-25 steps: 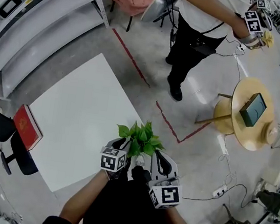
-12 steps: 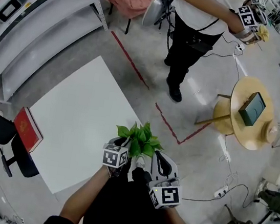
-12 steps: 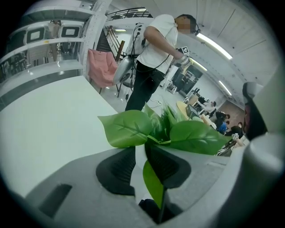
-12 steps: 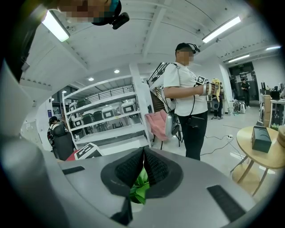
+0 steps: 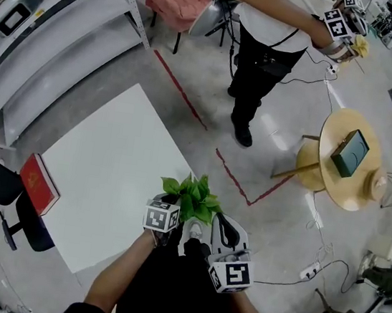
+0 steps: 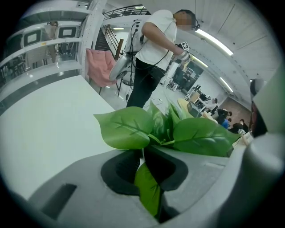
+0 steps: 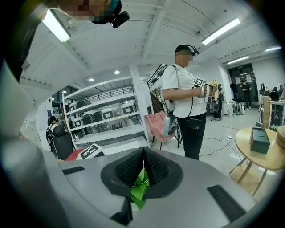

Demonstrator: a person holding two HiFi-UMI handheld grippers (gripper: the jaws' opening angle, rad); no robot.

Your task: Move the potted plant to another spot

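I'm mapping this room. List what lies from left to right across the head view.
Red book → square white table → green-leaved potted plant → round wooden side table.

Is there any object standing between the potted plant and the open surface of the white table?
Nothing visible stands in the way. The potted plant is at the near corner of the white table, and the red book is only at its left edge.

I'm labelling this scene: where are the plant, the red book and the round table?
plant point(image 5: 192, 195): head view, on its leaves.
red book point(image 5: 39, 182): head view, on its cover.
round table point(image 5: 343, 189): head view, on bare top.
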